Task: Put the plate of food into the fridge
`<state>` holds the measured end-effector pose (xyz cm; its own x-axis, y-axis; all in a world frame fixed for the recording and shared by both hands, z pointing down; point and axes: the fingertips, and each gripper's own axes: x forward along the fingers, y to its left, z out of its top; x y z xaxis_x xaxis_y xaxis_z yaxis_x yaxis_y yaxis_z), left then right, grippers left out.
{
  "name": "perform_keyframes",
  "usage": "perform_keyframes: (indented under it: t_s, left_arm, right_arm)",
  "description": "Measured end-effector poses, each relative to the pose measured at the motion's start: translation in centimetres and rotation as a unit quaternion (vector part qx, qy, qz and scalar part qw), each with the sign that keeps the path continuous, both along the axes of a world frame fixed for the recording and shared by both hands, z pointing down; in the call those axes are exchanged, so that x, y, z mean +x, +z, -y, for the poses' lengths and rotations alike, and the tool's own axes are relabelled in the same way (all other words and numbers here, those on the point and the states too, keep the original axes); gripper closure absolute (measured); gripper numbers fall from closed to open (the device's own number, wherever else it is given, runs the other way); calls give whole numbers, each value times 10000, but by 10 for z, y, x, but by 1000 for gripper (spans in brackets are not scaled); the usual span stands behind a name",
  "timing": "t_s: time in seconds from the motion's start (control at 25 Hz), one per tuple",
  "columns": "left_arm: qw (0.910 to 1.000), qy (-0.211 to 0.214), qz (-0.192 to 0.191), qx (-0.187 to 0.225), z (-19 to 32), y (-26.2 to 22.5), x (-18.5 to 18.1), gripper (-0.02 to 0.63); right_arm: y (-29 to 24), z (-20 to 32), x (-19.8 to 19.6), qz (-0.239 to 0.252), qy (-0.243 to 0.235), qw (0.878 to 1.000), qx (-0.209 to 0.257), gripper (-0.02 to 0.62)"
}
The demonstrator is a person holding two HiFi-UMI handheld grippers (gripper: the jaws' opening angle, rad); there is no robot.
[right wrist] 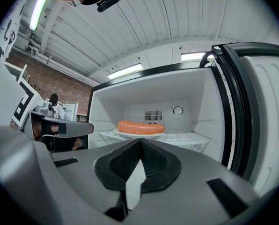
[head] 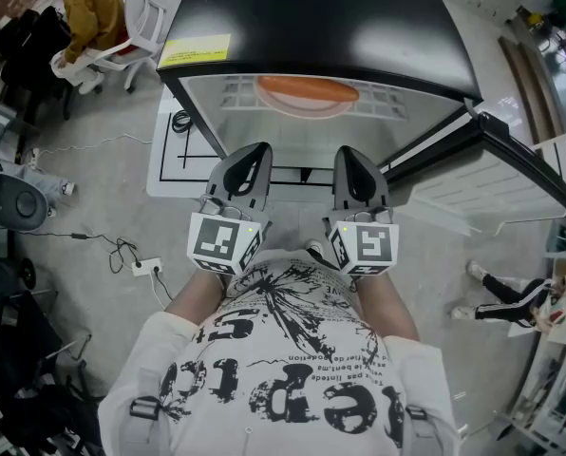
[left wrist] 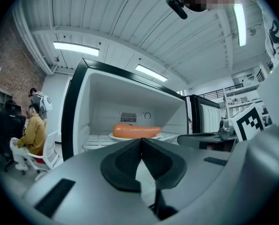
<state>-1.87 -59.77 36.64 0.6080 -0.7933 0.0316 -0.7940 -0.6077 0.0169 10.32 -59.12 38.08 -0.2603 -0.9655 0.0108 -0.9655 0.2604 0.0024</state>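
I see both tools held out side by side in front of the open fridge (head: 311, 27), and they point level at it. The left gripper (left wrist: 140, 140) is clenched tight, its two dark pads pressed together at the tips with nothing between them. The right gripper (right wrist: 140, 142) is squeezed closed the same way and it is empty too. Each one has a cube with black and white squares on it, and the left cube (head: 224, 240) and the right cube (head: 367, 247) sit close to my helper's shirt. The plate (right wrist: 139, 135) is already inside the fridge. It rests on the white wire shelf (head: 235, 93), about midway between the shelf's left and right edges and back from its front edge. A long orange sausage (right wrist: 140, 126) lies flat across the plate. Both tools are well apart from the plate and do not touch it. The fridge door (head: 511, 160) stands wide open on the right side. Off to the left a person in a yellow top (head: 91, 8) sits on a white chair (head: 136, 22)
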Motion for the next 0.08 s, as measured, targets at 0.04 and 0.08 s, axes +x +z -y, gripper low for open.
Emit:
perform_keyframes:
  t_s: [0.04, 0.08]
  left_arm:
    - [10000, -17, 27, -19, 1, 1, 0, 598]
    - [10000, -34, 55, -38, 2, 2, -1, 598]
  right_arm:
    - [1, 0, 0, 5, -6, 10000, -9, 595]
    - [1, 1, -1, 7, -12, 10000, -17, 595]
